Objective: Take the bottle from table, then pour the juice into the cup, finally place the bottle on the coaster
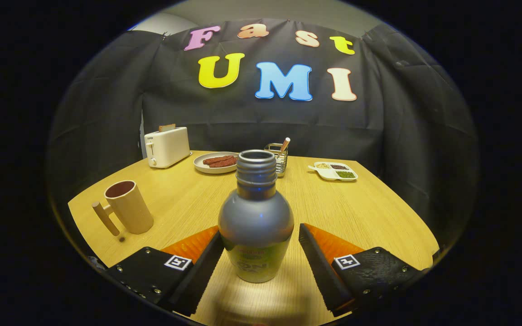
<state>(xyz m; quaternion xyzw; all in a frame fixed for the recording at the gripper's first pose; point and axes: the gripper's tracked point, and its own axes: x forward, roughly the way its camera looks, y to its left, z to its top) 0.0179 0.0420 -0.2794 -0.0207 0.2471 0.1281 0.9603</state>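
- Gripper view: the gripper (261, 253) was spread wide, holding nothing; the bottle (256, 222) stood upright on the table (369, 213) between the fingers, the left pad at or nearly at its side, a clear gap to the right one.
- The bottle was uncapped, smooth and rounded; probably rigid yet slippery, and liable to spill if tipped early; the lower, straighter body seemed the safest place to grip, below the bulging shoulder.
- The cup (128, 206), with its side handle, stood far left of the bottle, well apart, the path to it looking free.
- At the far edge: toaster (166, 146), plate (216, 163), wire holder (279, 156) directly behind the bottle, divided dish (334, 171); none obstructed; I could not tell where the coaster lay.
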